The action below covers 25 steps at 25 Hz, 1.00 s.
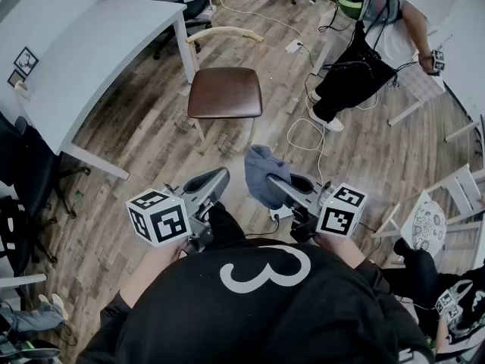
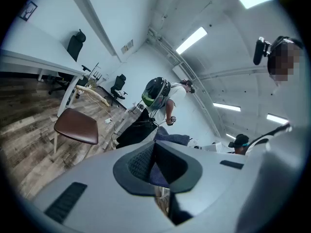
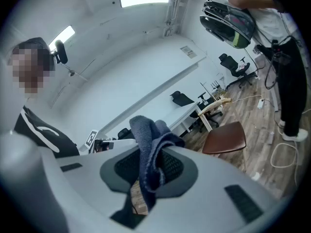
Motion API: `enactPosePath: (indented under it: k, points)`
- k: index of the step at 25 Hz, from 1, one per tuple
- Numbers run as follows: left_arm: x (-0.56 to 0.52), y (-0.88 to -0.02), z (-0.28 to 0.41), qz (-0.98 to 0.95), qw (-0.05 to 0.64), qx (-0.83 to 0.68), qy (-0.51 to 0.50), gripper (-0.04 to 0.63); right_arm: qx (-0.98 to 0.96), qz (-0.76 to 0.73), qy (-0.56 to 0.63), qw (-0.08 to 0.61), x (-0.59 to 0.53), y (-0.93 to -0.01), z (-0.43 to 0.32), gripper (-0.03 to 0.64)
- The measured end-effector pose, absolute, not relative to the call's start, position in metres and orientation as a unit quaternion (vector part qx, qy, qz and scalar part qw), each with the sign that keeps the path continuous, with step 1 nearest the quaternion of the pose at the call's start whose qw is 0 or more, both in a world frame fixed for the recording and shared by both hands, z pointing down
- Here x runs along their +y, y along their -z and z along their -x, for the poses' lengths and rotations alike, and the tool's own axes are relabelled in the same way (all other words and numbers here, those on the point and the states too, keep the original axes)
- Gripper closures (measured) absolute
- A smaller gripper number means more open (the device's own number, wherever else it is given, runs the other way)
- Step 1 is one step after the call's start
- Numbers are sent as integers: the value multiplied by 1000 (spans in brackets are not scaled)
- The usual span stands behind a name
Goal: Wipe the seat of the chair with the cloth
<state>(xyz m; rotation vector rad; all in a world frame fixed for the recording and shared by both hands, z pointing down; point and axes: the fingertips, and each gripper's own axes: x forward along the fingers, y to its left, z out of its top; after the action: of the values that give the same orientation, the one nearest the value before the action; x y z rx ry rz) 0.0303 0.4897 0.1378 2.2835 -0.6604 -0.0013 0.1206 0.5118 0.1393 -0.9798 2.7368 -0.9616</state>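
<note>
The chair stands on the wood floor ahead of me, its brown padded seat (image 1: 224, 92) bare and a curved wooden backrest (image 1: 224, 32) behind it. The seat also shows in the left gripper view (image 2: 76, 126) and the right gripper view (image 3: 224, 137). My right gripper (image 1: 274, 182) is shut on a blue-grey cloth (image 1: 261, 174), which bunches up above its jaws (image 3: 148, 135). It is held in the air, well short of the chair. My left gripper (image 1: 222, 174) hangs beside it, shut with nothing in it (image 2: 155, 152); the cloth (image 2: 172, 139) shows just beyond its tips.
A white desk (image 1: 98, 51) stands left of the chair, with black office chairs (image 1: 23, 180) along the left edge. A person (image 1: 352, 74) sits at the right with cables (image 1: 303, 135) trailing over the floor. A white chair (image 1: 432, 218) is at the lower right.
</note>
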Motion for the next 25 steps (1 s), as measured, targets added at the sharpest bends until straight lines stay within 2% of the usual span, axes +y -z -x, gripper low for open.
enactPosePath:
  k: [15,25]
  points:
    - [445,-171,-30,-873,416,-254,-15,583,878,325,349,43,469,-164,-120,548]
    - [346,-199,-10,-857,446,-252,-55,583,851,327,406,60,363,-193,-104,546]
